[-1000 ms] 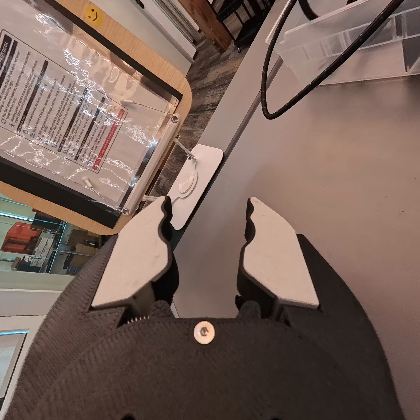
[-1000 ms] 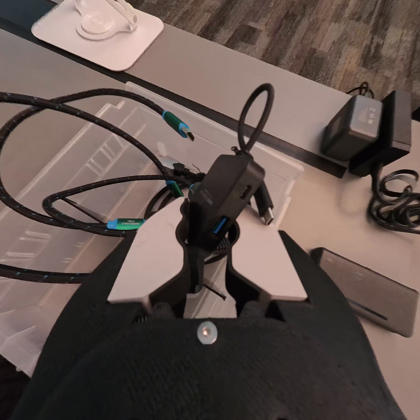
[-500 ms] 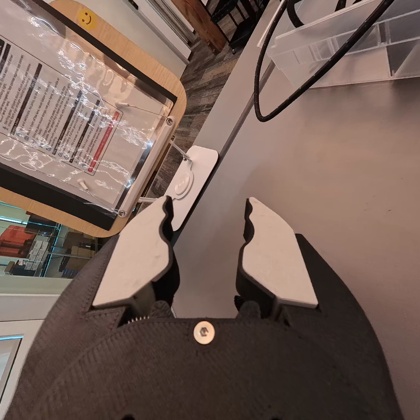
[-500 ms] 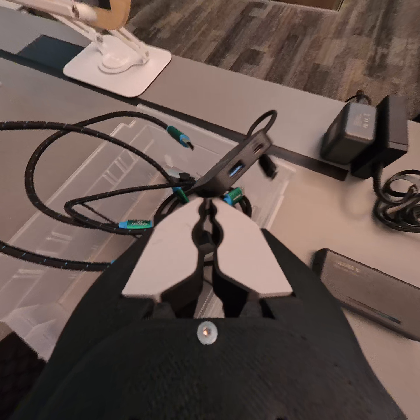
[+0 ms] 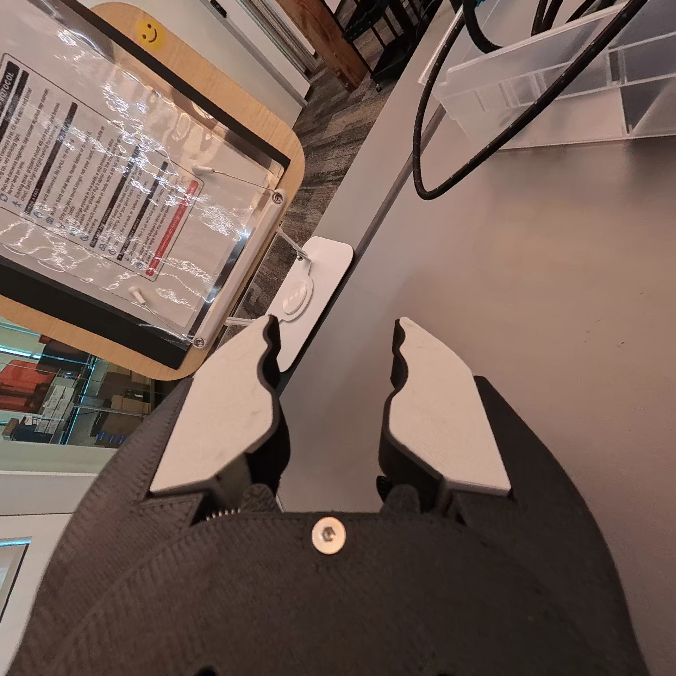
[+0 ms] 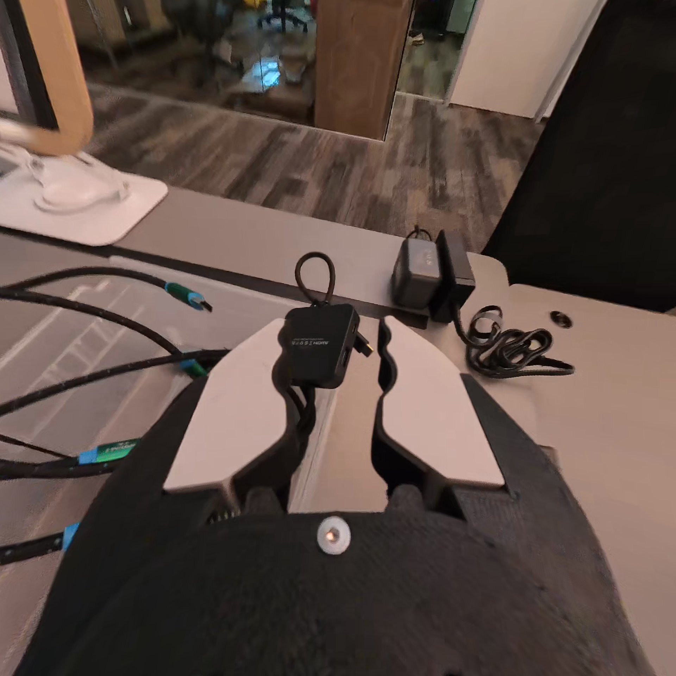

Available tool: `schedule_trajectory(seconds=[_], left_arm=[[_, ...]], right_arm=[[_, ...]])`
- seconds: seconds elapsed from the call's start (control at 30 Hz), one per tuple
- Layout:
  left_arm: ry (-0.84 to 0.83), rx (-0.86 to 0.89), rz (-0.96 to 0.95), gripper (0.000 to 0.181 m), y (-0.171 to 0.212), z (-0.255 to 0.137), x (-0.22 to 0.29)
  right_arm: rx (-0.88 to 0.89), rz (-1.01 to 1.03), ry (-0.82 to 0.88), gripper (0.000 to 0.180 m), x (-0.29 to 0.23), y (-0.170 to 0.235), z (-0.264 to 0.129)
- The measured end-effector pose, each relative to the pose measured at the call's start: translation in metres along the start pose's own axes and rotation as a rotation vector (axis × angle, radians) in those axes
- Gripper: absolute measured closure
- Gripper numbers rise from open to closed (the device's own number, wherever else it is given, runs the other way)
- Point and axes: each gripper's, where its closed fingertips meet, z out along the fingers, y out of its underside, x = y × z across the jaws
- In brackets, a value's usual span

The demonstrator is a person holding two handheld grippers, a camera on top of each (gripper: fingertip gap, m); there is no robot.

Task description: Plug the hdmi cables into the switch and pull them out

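Since half a second ago the right tool [image 6: 331,338] has spread its jaws and let go of the switch [image 6: 317,347], which now sits between them at the clear bin's [image 6: 84,351] edge on the counter [image 6: 592,384]. The left tool [image 5: 334,338] stays spread and empty. No green-tipped hdmi cables [image 6: 188,295] are plugged in; unsupported, the switch may slide when pushed.

The switch [image 6: 317,351] lies on the tabletop [image 6: 585,420] — cables [image 6: 109,369] and tray [image 6: 55,365] to its left, power adapter [image 6: 417,278] behind it on the right, stand base [image 6: 91,212] far left.
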Motion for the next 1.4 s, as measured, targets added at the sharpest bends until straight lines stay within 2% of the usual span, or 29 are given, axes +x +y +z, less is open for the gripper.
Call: schedule_trajectory(seconds=[0.17,0.3,0.5,0.73,0.9,1.1,1.2,1.33,1.4], left_arm=[[0.009,-0.011,0.0,0.122,0.003,0.003,0.002],[0.012,-0.018,-0.004,0.122,0.006,0.006,0.002],[0.021,-0.035,0.003,0.122,0.011,0.012,0.006],[0.021,-0.038,0.006,0.123,0.012,0.012,0.006],[0.017,-0.03,0.006,0.123,0.01,0.01,0.005],[0.004,-0.042,-0.001,0.124,0.014,0.01,-0.001],[-0.016,-0.04,-0.01,0.123,0.015,0.007,-0.011],[-0.047,-0.043,-0.048,0.124,0.016,-0.005,-0.037],[-0.064,-0.093,-0.089,0.124,0.026,-0.015,-0.06]], right_arm=[[0.067,0.212,-0.085,0.133,0.01,0.002,0.012],[-0.011,0.314,-0.205,0.138,-0.001,0.011,0.023],[-0.191,0.231,-0.221,0.149,-0.017,0.033,0.027],[-0.4,0.037,-0.105,0.156,-0.019,0.055,0.018],[-0.458,-0.078,-0.017,0.165,-0.016,0.064,0.024],[-0.515,-0.216,0.095,0.163,-0.015,0.067,0.024],[-0.527,-0.266,0.088,0.157,-0.018,0.067,0.017],[-0.553,-0.18,0.095,0.138,-0.012,0.065,-0.014],[-0.639,-0.104,0.09,0.136,-0.009,0.079,-0.036]])
